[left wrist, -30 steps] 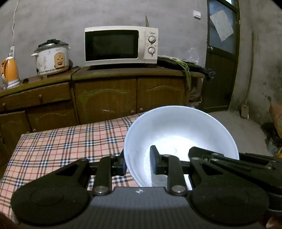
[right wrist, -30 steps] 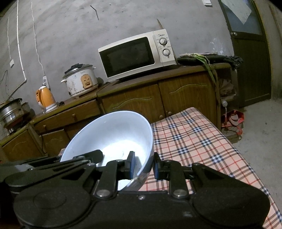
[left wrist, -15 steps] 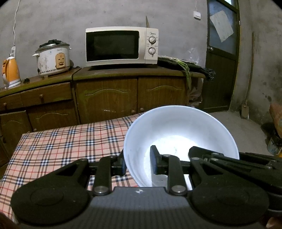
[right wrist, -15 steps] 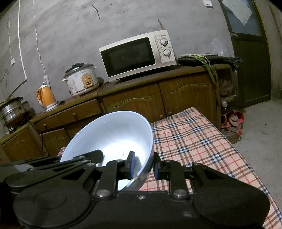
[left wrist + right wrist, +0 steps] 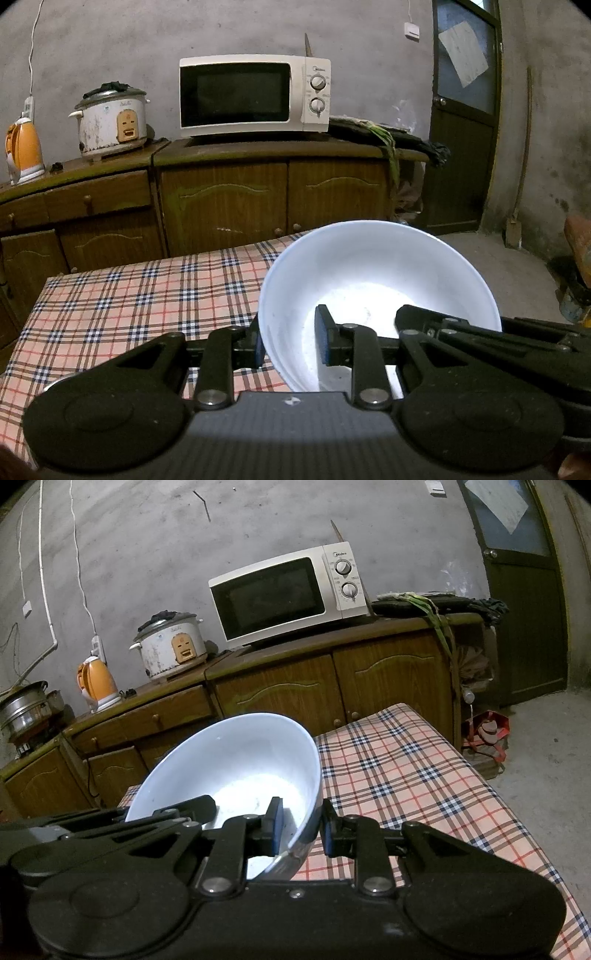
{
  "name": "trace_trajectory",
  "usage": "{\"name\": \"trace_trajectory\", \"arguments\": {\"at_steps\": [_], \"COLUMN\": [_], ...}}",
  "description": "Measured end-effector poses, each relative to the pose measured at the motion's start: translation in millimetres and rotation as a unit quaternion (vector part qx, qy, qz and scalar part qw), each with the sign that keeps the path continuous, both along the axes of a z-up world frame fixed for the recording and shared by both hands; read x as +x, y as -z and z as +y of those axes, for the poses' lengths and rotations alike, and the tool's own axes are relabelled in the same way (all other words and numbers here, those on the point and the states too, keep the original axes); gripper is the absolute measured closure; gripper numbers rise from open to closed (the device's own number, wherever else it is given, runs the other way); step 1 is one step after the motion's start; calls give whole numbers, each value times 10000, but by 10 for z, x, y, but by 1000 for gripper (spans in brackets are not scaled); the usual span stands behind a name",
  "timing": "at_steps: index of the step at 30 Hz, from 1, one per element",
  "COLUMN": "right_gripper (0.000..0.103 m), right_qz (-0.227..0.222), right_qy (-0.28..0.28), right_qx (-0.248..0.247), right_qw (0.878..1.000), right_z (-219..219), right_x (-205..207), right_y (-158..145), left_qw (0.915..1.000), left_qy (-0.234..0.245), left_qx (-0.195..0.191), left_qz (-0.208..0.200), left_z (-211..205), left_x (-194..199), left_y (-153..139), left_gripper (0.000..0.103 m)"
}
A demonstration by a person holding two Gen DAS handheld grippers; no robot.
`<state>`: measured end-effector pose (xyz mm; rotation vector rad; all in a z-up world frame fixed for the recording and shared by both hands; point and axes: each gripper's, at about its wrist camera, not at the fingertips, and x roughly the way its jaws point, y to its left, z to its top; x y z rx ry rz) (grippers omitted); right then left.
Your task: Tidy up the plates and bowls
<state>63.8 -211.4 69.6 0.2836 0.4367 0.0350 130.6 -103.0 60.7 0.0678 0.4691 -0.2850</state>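
Note:
A large white bowl (image 5: pixel 376 280) is held above the plaid tablecloth by both grippers. My left gripper (image 5: pixel 290 341) is shut on the bowl's left rim, one finger outside and one inside. My right gripper (image 5: pixel 301 825) is shut on the right rim of the same bowl (image 5: pixel 236 764). Each gripper's fingers show in the other's view, inside the bowl. The bowl is tilted and looks empty. No plates are in view.
The table with the plaid cloth (image 5: pixel 122 295) runs ahead, also in the right wrist view (image 5: pixel 406 775). Behind it stands a wooden cabinet (image 5: pixel 221 199) with a microwave (image 5: pixel 251 96), a rice cooker (image 5: pixel 110 122) and an orange kettle (image 5: pixel 22 151). A dark door (image 5: pixel 461 129) is at the right.
Both views have shifted slightly: the cabinet and microwave have slid a little right in frame. The bowl stays gripped the same way in both grippers.

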Motion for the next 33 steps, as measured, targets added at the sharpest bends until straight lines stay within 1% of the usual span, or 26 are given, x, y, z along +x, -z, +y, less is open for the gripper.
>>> {"name": "trace_trajectory", "arguments": {"at_steps": [9,26,33], "right_gripper": [75,75,75], "right_qz": [24,46,120], "right_qy": [16,30,41], "right_qx": [-30,-43,-33], "right_qw": [10000,10000,9999], "right_z": [-27,-19,-49], "right_x": [-79,-76,-135], "right_y": [35,41,148], "left_qw": [10000,9999,9998], "left_qy": [29,58,80], "left_qx": [-2,3,25], "left_qz": [41,103,179], "left_z": [7,13,20], "left_x": [-40,-39,-37], "left_y": [33,67,120], "left_gripper": [76,76,76]}}
